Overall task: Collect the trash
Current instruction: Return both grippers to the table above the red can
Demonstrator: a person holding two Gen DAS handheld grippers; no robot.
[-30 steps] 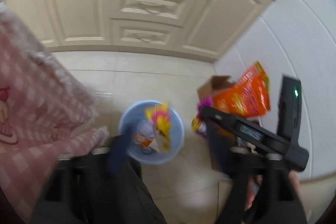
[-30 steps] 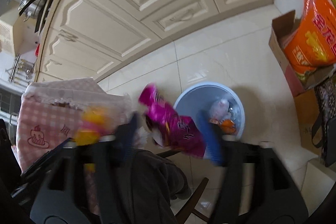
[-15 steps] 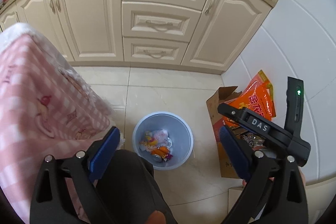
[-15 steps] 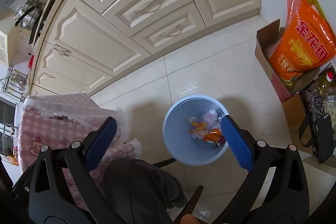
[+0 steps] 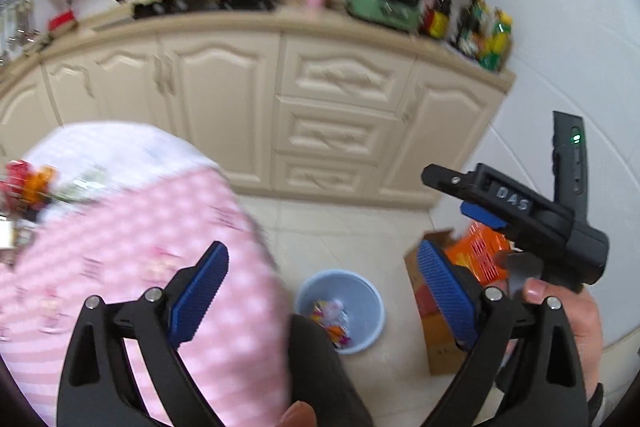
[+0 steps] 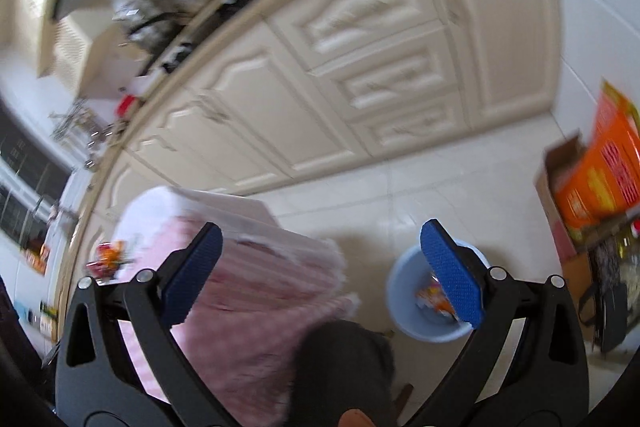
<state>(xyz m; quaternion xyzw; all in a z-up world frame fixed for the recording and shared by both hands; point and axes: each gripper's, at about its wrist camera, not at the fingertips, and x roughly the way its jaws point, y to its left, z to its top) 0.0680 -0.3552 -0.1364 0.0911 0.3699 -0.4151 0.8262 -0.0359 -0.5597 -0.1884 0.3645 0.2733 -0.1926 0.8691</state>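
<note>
Left gripper [image 5: 320,291] spread wide, blue fingers [image 5: 200,291] holding nothing. Right gripper [image 6: 320,275] likewise released and empty, blue pads [image 6: 450,275] far apart. Also visible in the left wrist view, held in a hand [image 5: 576,311] at the right edge.

Below and between the left fingers, standing upright on the tiled floor [image 5: 344,239]: a pale blue trash bin [image 5: 370,323], mouth up, with a small heap of colourful wrappers [image 5: 332,315] lying at the bottom; shapes and long axes of single pieces too small to tell. In the right wrist view, the same bin [image 6: 404,311] just behind the right finger, partly covered by it, orange and yellow scraps [image 6: 430,297] showing inside.

Left of the bin, a bench draped in a pink checked cloth [image 5: 120,227]; at its far left end a blurred red and orange packet [image 5: 26,183], well apart from both grippers; orientation cannot be told.

Right of the bin, an open cardboard box [image 5: 438,339] against the wall, holding an orange bag [image 6: 604,171] standing on end and leaning.

Beyond, cream cabinets [image 5: 332,131] with bottles [image 5: 484,31] on the worktop.
</note>
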